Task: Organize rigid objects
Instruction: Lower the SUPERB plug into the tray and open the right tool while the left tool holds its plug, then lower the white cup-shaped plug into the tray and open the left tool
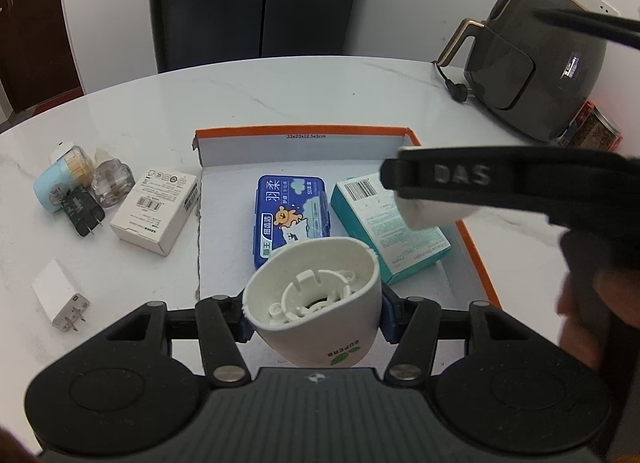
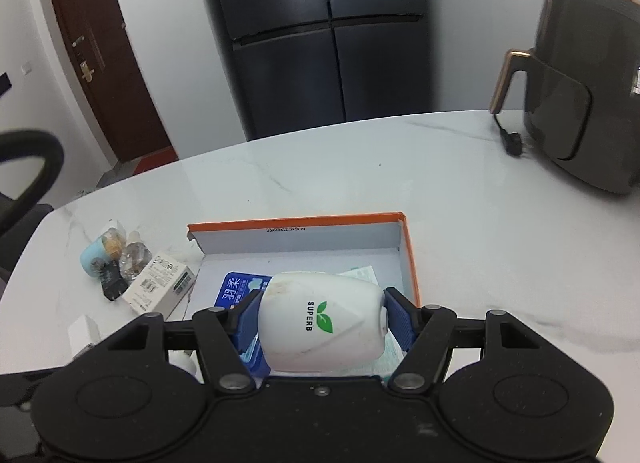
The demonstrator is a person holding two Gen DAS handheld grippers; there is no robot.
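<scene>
Your left gripper (image 1: pixel 316 317) pinched a white SUPERB shell (image 1: pixel 340 343), hollow end facing forward, over the orange box's (image 1: pixel 304 130) near edge. Your right gripper (image 2: pixel 324 317) clamped a second SUPERB shell (image 2: pixel 288 327) crosswise above the box. Inside lay 1 blue case (image 1: pixel 292 207) and 1 teal carton (image 1: pixel 380 231).

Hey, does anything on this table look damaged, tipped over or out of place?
Yes. The orange-rimmed box has a torn far-left corner and a ragged left edge with no wall standing. Left of it, the blue toothpick holder and the clear bottle lie tipped over in a heap with a black plug.
</scene>
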